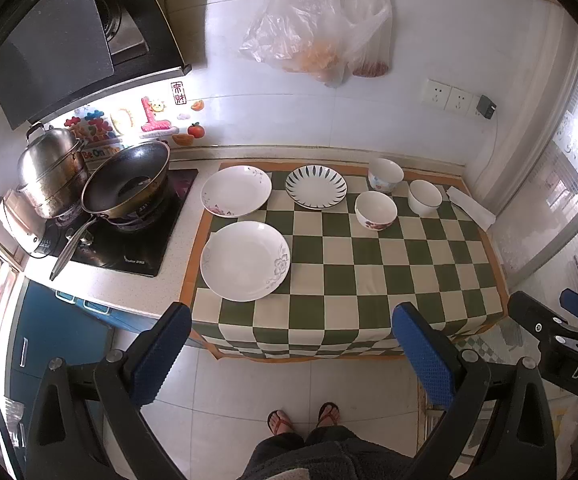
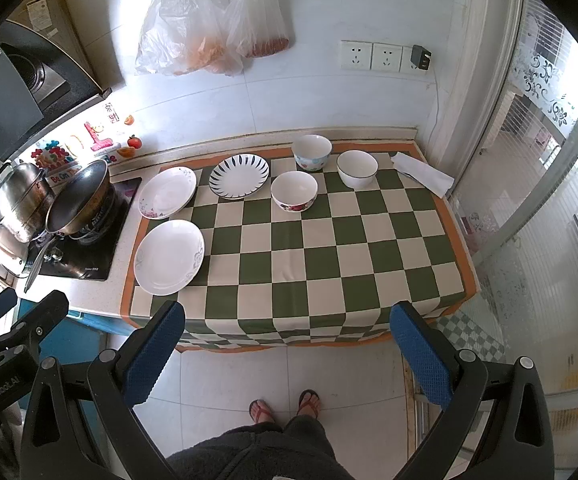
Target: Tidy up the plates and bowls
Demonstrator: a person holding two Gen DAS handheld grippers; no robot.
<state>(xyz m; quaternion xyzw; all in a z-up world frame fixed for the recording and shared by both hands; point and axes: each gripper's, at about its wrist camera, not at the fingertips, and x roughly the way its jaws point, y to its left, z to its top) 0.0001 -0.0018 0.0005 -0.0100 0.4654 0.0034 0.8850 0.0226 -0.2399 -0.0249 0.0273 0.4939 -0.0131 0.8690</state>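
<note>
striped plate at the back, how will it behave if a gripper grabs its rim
The striped plate looks glazed, so likely slippery between pads. It seems rigid ceramic, probably chipping if knocked against the nearby floral bowl. Its shallow, low rim may leave little to grip.

Both wrist views high, set back, sharing checkered cloth [image 1: 369, 264].

Glossy ceramic plates [image 1: 245, 266], glazed bowls [image 1: 376, 210], matt checkered cloth [image 1: 369, 272], shiny steel pot [image 1: 49, 172], crinkled plastic bags [image 1: 313, 24]

You get bright daylight from the window [image 2: 549, 128] on your right (blown out), with heavy fisheye bending and dark corners.
</note>
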